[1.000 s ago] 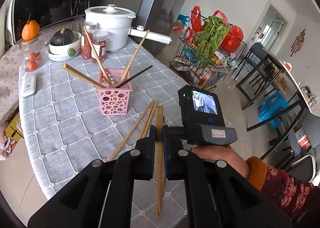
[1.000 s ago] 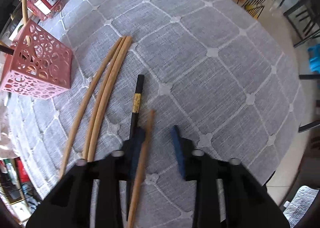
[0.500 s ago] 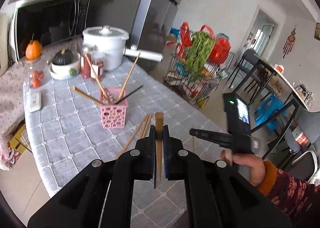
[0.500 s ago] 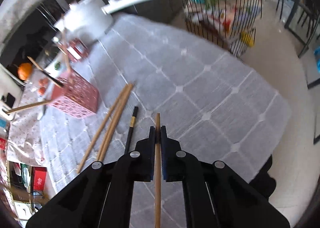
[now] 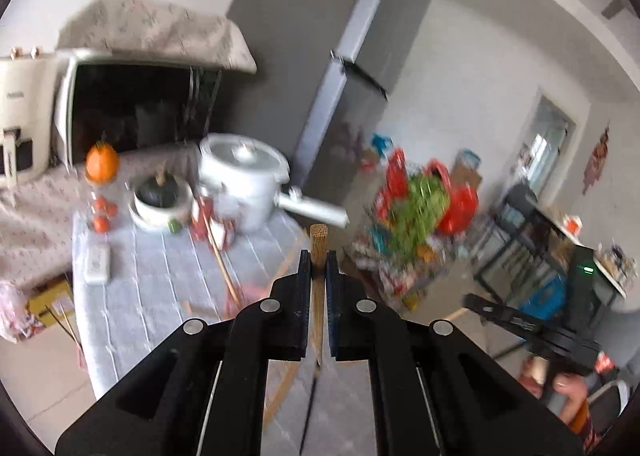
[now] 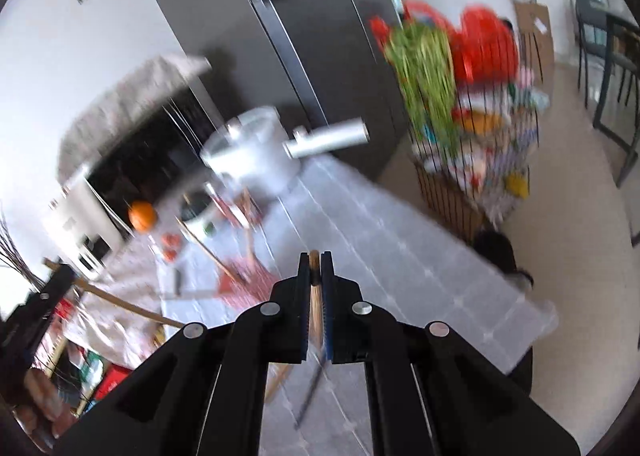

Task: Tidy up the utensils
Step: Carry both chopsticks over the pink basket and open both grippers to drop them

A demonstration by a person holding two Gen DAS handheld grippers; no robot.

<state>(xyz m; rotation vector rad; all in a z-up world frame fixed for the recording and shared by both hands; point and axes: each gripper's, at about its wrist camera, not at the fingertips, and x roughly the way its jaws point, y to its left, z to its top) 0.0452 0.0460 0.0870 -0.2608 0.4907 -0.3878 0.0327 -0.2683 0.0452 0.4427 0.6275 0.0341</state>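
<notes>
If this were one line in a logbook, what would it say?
left tongs: shut on wooden chopstick | right tongs: shut on second chopstick | pink basket: ahead on table

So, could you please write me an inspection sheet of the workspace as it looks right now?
Surface: table under a grey grid-pattern cloth; views motion-blurred.
Job's things: pink holder with chopsticks; loose chopsticks on the cloth.
Clutter: white pot, bowl, orange fruit.
Grippers: left gripper shut on a wooden chopstick; right gripper shut on a thin chopstick.
Cables: nothing seen.
Surroundings: fridge, wire rack, microwave.
</notes>
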